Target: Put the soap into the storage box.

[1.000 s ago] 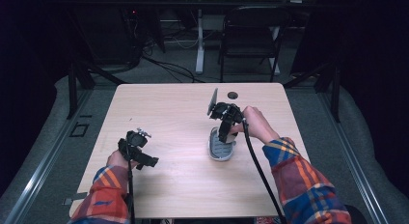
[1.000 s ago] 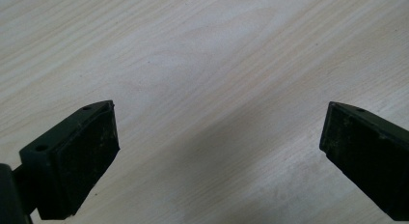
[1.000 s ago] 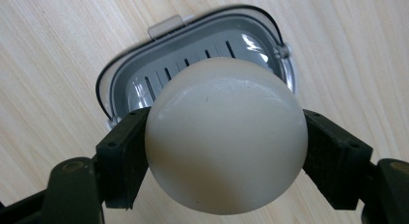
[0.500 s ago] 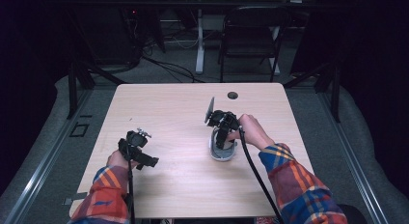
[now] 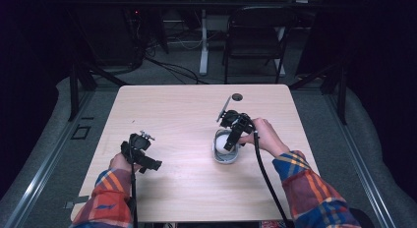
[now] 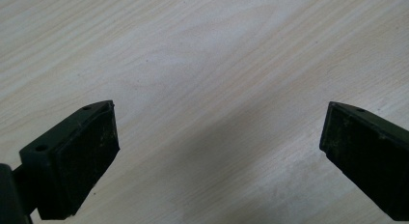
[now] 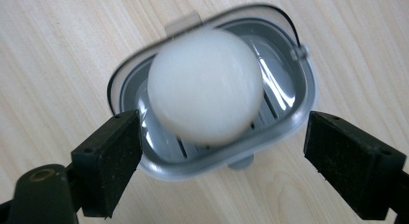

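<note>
Just then your right gripper [image 7: 222, 151] had been opening, its jaws apart above the white soap [image 7: 206, 86] in the grey dish [image 7: 294, 115]; your left gripper [image 6: 217, 137] stood open over the table [image 6: 193, 50].

Count, high view: one tabletop [image 5: 187, 188], light wood grain.

Grippers: two. One left gripper [image 5: 140, 152], one right gripper [image 5: 231, 139]. Each carries two black jaws, four jaws in all. One cable trails from each, two cables total.

Items on the tabletop: one grey soap dish [image 7: 294, 113] with a slotted floor; one white round soap [image 7: 206, 86] over it, slightly blurred. One small dark round hole [image 5: 237, 97] near the far edge.

Person: two hands, two plaid sleeves [image 5: 314, 188].

Background: one dark folding chair [image 5: 255, 41] beyond the tabletop.
</note>
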Action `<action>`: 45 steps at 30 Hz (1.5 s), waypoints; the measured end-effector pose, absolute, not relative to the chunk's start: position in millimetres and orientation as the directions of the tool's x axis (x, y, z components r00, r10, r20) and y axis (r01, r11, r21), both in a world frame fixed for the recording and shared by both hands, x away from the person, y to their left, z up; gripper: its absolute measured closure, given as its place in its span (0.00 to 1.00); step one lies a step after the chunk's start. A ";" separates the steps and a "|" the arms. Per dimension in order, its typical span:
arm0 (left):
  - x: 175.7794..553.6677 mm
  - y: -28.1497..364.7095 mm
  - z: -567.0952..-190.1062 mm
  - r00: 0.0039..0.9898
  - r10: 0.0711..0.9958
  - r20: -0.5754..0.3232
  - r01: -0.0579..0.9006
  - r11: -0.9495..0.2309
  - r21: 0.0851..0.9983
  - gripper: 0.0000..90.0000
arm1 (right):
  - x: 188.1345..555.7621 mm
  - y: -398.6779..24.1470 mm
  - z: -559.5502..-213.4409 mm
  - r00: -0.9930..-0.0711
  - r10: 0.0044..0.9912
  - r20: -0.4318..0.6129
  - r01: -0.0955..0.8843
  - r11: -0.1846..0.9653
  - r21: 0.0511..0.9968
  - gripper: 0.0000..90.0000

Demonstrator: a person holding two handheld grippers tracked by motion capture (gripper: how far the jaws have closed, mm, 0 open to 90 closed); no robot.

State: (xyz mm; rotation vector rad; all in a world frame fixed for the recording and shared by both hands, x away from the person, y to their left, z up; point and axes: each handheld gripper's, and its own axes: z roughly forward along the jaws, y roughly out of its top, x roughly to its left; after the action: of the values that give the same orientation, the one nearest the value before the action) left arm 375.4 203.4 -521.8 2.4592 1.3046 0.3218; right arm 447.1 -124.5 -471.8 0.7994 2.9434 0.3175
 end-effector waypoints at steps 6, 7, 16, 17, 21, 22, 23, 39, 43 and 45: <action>375.7 203.6 -522.0 0.552 0.833 0.040 0.756 -0.521 0.397 0.00 | 437.2 -143.3 -461.4 -0.856 0.516 -0.032 0.494 0.833 0.249 0.09; 375.6 203.6 -521.9 0.553 0.832 0.040 0.755 -0.521 0.397 0.00 | 435.4 -147.7 -459.2 -0.855 0.516 -0.049 0.490 0.837 0.245 0.08; 376.0 204.6 -521.6 0.548 0.836 0.037 0.758 -0.515 0.401 0.00 | 424.2 -205.8 -461.3 -0.802 0.593 -0.076 0.562 0.791 0.240 0.00; 375.9 204.3 -521.4 0.549 0.835 0.036 0.758 -0.516 0.400 0.00 | 423.2 -210.8 -462.0 -0.798 0.598 -0.082 0.568 0.789 0.233 0.00; 375.2 204.8 -520.7 0.545 0.838 0.038 0.757 -0.510 0.408 0.00 | 415.9 -227.3 -466.0 -0.773 0.627 -0.096 0.595 0.768 0.236 0.00; 375.3 204.9 -520.4 0.545 0.838 0.037 0.757 -0.511 0.407 0.00 | 414.0 -231.5 -467.3 -0.768 0.635 -0.086 0.602 0.761 0.242 0.00; 375.3 204.9 -520.4 0.545 0.838 0.037 0.757 -0.511 0.407 0.00 | 414.0 -231.5 -467.3 -0.768 0.635 -0.086 0.602 0.761 0.242 0.00; 375.1 202.2 -520.5 0.551 0.833 0.046 0.753 -0.521 0.402 0.00 | 380.1 -295.1 -485.7 -0.665 0.739 -0.105 0.695 0.665 0.275 0.00; 375.0 202.0 -520.5 0.552 0.833 0.046 0.753 -0.521 0.403 0.00 | 375.2 -302.6 -496.1 -0.646 0.758 -0.087 0.716 0.642 0.274 0.00; 374.8 202.0 -520.6 0.551 0.833 0.046 0.752 -0.520 0.405 0.00 | 372.8 -306.2 -500.6 -0.645 0.760 -0.083 0.723 0.642 0.256 0.00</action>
State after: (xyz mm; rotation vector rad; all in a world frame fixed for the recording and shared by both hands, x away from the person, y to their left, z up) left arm 374.8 202.0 -520.6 2.4518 1.3023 0.3341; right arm 372.8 -306.2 -500.6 1.2213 2.6769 0.2979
